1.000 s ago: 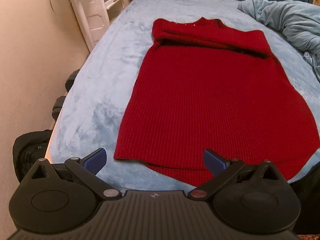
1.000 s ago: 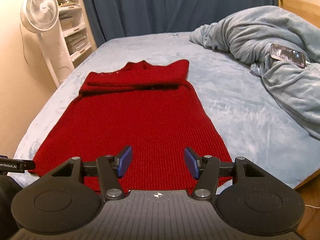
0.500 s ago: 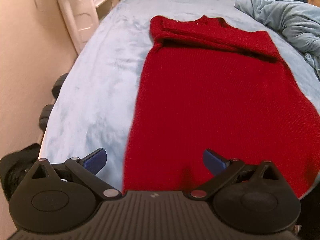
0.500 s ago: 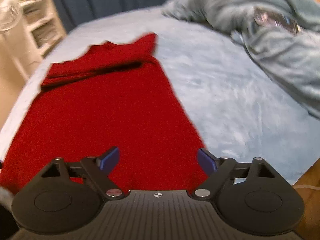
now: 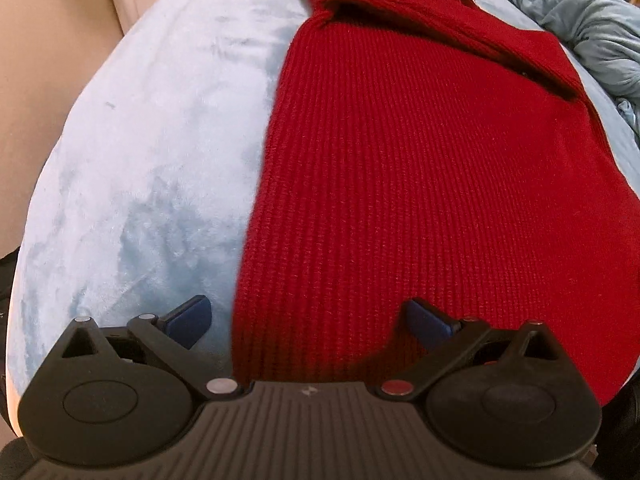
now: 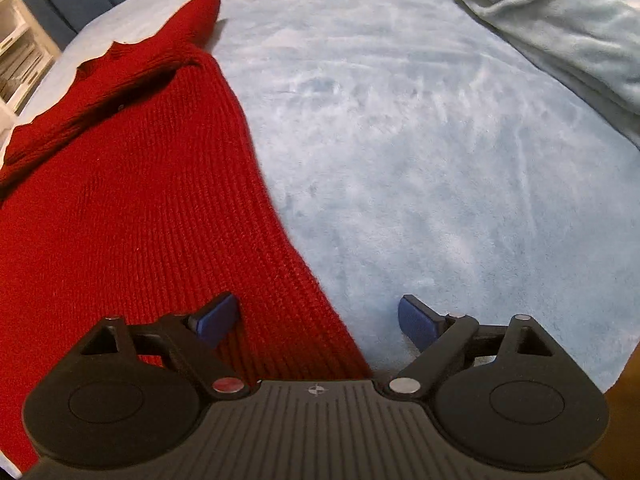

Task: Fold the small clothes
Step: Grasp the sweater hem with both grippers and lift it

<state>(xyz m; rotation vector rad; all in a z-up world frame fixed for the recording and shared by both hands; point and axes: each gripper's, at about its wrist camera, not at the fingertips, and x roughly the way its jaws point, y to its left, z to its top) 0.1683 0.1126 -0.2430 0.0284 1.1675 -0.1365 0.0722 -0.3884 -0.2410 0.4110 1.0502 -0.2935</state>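
Red ribbed knit sweater is lying flat on my pale blue plush bedspread.
My left tongs and right tongs are gaping wide, empty, each straddling a hem corner at six o'clock.

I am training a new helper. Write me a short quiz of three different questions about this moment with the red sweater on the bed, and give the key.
1. True or false: the left gripper is open, its fingers astride the left side edge of the red sweater.
2. Multiple choice: what lies between the fingers of the right gripper? A) only bare bed cover B) the right side edge of the red sweater C) the crumpled blanket
3. Fill in: the sleeves are folded across the ____ end of the sweater, far from both grippers.

Key: 1 true; 2 B; 3 neck. The sweater lies flat on the light blue bed cover, not lifted yet.
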